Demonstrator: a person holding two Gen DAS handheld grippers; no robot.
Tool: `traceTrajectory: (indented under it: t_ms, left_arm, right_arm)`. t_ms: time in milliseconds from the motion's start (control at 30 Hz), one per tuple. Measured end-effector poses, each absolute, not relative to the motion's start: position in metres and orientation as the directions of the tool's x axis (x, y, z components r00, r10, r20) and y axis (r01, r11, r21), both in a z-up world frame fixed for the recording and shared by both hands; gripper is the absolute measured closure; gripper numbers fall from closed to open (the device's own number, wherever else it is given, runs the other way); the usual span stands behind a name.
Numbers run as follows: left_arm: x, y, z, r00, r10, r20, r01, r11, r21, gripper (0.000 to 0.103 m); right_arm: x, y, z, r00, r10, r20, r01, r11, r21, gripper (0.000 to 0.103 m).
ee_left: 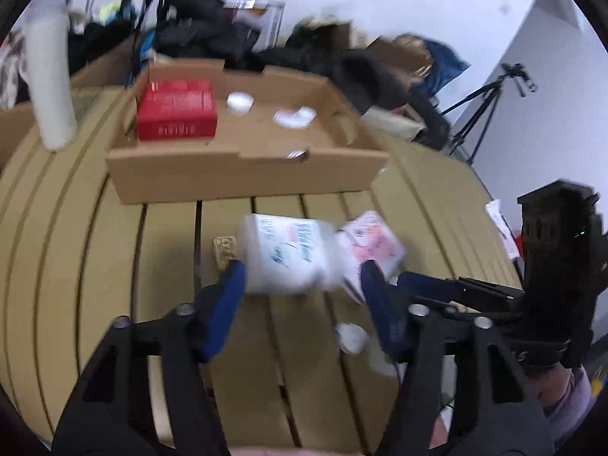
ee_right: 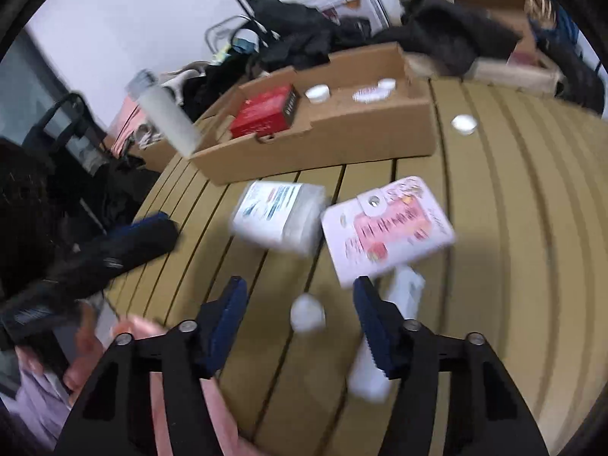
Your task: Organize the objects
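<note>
Left wrist view: my left gripper (ee_left: 300, 285) half-spread, blue pads either side of white jar (ee_left: 288, 254) lying at frame centre, contact unclear through blur. Pink card (ee_left: 374, 245) touches jar's right end. Cardboard tray (ee_left: 247, 174) above, front wall close behind jar; red box (ee_left: 176, 114) inside at upper left. Slatted table (ee_left: 76, 266) bare at left.

Right wrist view: my right gripper (ee_right: 300, 296) parted, gripping nothing, small white cap (ee_right: 307, 312) between pads. Jar, card just above. Open slats at right, table edge at left.
</note>
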State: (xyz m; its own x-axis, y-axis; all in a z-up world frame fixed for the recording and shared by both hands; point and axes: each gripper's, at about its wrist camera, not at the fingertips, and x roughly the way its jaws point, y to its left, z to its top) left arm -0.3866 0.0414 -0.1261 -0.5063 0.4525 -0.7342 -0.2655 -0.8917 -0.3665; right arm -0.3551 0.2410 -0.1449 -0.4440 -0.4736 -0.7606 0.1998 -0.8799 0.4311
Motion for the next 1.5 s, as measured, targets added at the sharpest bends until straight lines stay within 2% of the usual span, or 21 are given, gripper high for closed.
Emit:
traceTrajectory:
  t_ms: [33,67,100,300,467,800,1033,1133,1300,1500]
  left_arm:
    - [-0.396,0.040,-0.134,-0.488,0.450,-0.748,-0.254,-0.893,-0.371,0.061]
    - [-0.403,0.040,-0.142,-0.468,0.440,-0.767,-0.237,-0.898,-0.370,0.072]
    - [-0.410,0.040,-0.152,-0.442,0.433,-0.786,-0.222,-0.901,-0.372,0.076]
    - [-0.410,0.028,-0.169,-0.428,0.500,-0.753,-0.193,-0.864,-0.464,0.078]
    - [-0.392,0.029,-0.144,-0.461,0.472,-0.751,-0.200,-0.880,-0.431,0.081]
    - [-0.294,0.049,-0.094,-0.519,0.486,-0.703,-0.225,-0.871,-0.436,0.081]
    - [-0.278,0.067,-0.076,-0.512,0.504,-0.695,-0.256,-0.863,-0.436,0.081]
    - [-0.296,0.076,-0.058,-0.525,0.508,-0.682,-0.282,-0.861,-0.424,0.081]
    - [-0.361,0.089,-0.035,-0.540,0.552,-0.635,-0.269,-0.828,-0.491,0.081]
    - [-0.456,0.091,-0.043,-0.521,0.563,-0.642,-0.238,-0.818,-0.524,0.081]
  right_arm:
    - [-0.363,0.240,-0.149,-0.440,-0.483,-0.757,0.192,-0.874,0.447,0.046]
    - [-0.373,0.238,-0.154,-0.434,-0.489,-0.757,0.179,-0.870,0.460,0.048]
    - [-0.381,0.236,-0.159,-0.428,-0.491,-0.758,0.168,-0.868,0.467,0.052]
    - [-0.401,0.222,-0.175,-0.384,-0.542,-0.747,0.182,-0.838,0.515,0.062]
    - [-0.394,0.219,-0.162,-0.387,-0.543,-0.745,0.216,-0.839,0.500,0.068]
    - [-0.293,0.231,-0.100,-0.442,-0.515,-0.734,0.296,-0.857,0.422,0.068]
    - [-0.259,0.253,-0.085,-0.455,-0.528,-0.717,0.295,-0.849,0.438,0.068]
    - [-0.270,0.263,-0.073,-0.481,-0.536,-0.694,0.311,-0.844,0.437,0.068]
    - [-0.327,0.275,-0.041,-0.526,-0.509,-0.682,0.344,-0.860,0.376,0.068]
    - [-0.432,0.286,-0.033,-0.490,-0.497,-0.716,0.352,-0.864,0.359,0.070]
